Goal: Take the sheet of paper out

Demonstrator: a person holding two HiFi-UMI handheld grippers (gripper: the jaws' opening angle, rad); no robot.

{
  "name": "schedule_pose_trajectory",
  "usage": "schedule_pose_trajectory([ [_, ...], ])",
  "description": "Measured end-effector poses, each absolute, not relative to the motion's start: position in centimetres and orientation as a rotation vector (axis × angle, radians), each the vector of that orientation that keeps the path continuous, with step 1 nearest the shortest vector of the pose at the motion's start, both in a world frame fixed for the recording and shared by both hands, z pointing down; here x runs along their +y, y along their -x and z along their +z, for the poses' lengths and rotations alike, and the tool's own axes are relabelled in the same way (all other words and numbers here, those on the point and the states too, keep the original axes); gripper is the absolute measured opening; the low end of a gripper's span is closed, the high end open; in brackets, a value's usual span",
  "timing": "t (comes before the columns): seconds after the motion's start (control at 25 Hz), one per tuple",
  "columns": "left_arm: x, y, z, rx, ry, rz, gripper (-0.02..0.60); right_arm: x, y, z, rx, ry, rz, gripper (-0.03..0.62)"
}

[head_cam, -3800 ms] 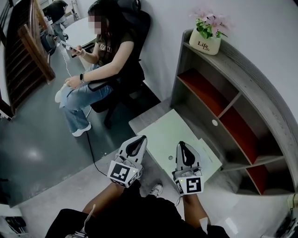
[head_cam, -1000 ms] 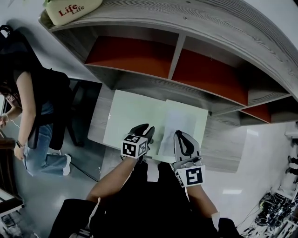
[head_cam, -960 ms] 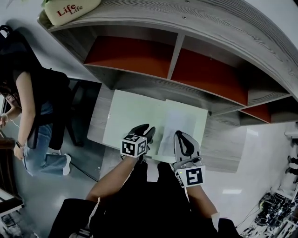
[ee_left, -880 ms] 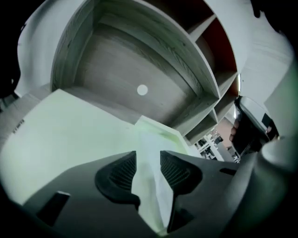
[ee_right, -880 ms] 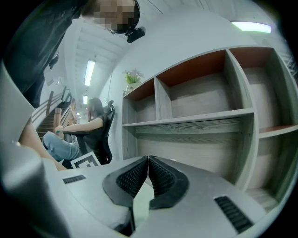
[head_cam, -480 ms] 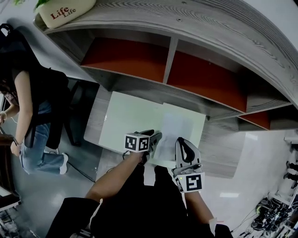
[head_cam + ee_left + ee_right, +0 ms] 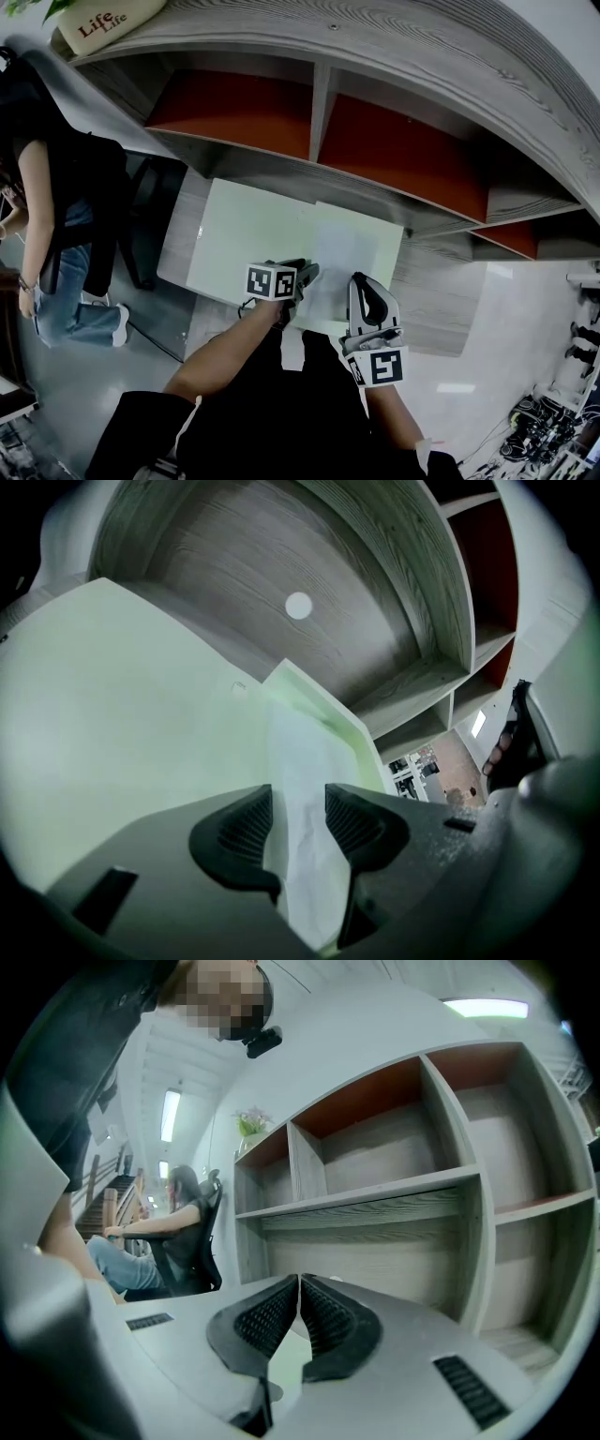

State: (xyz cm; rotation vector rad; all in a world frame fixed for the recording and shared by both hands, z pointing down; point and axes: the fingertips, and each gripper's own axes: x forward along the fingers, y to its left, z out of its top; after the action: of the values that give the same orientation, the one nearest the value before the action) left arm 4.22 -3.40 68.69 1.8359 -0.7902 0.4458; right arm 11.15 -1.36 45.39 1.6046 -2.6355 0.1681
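Observation:
A white sheet of paper lies on the right part of a pale green folder on a low grey table. My left gripper is tilted down at the sheet's near left edge. In the left gripper view the sheet runs up between the two pads of the left gripper, which stand apart from it on either side and are closing. The folder fills that view's left. My right gripper hovers at the sheet's near right edge. It points level at the shelves, and the right gripper is shut with nothing seen in it.
A grey shelf unit with red back panels stands right behind the table. On top of it sits a cream pot marked "Life". A person sits on a black chair at the left. Cables lie on the floor at the lower right.
The left gripper has slid right and dipped down onto the sheet's near edge, rolling a little, so the paper now sits between its jaws. The right gripper has barely shifted.

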Motion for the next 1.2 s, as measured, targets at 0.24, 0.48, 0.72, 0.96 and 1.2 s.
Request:
schedule_pose_trajectory([
  [0.24,-3.3,-5.0,69.6,-0.764,-1.803,0.465,0.156,-1.8,-11.8,45.3,-2.663,-1.622,0.193,0.025],
  [0.48,-3.0,-5.5,70.1,-0.731,-1.773,0.471,0.155,-2.5,-12.2,45.2,-2.677,-1.619,0.197,0.025],
  [0.72,-3.2,-5.4,70.4,-0.726,-1.752,0.443,0.129,-3.0,-12.7,45.5,-2.675,-1.625,0.210,0.025],
  [0.96,-3.2,-5.5,70.4,-0.729,-1.759,0.452,0.084,-3.3,-12.7,45.7,-2.670,-1.614,0.207,0.025],
  [1.2,-3.1,-6.0,71.3,-0.728,-1.736,0.469,0.044,-3.2,-12.7,45.9,-2.663,-1.612,0.205,0.025],
])
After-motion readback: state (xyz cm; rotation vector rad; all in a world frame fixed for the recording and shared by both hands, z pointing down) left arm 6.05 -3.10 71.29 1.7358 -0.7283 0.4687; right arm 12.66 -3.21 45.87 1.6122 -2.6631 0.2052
